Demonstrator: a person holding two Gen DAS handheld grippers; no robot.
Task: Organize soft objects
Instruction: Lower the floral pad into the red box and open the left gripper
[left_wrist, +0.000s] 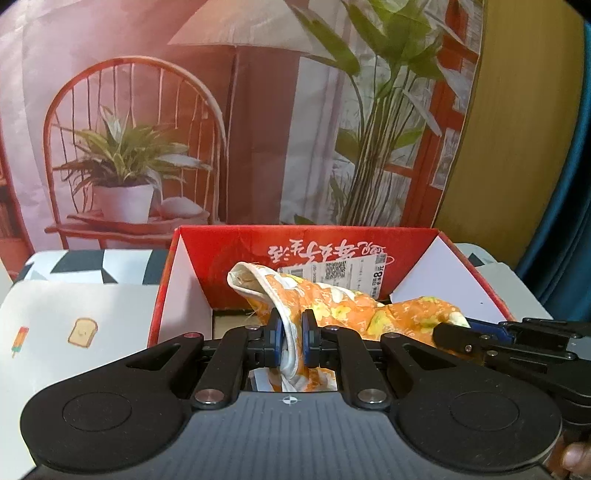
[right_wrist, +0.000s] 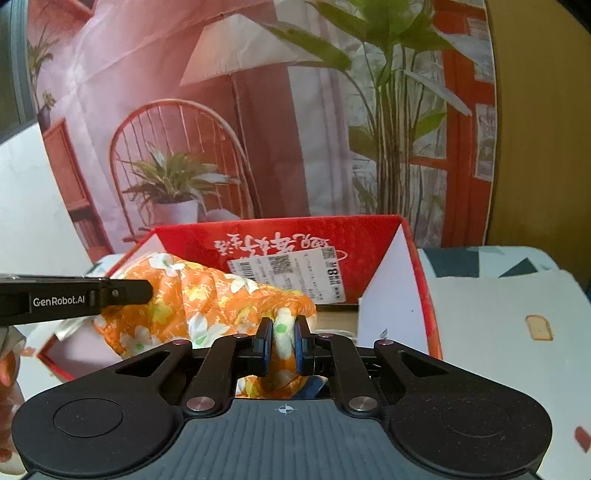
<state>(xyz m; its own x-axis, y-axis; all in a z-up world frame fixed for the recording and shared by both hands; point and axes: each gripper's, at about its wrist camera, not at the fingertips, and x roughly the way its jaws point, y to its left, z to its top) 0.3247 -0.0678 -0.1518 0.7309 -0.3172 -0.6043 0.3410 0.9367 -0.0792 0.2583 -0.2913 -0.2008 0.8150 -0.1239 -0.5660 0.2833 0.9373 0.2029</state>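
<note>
Cloth, orange with flowers, hangs over the red box, pinched by both the left tongs and right tongs.

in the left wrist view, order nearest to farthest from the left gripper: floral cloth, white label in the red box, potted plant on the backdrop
1. floral cloth: clamped in the left gripper, draping into the red box.
2. white label: on the box's far inner wall, right of centre.
3. potted plant: printed on the backdrop, upper left behind the box.
</note>
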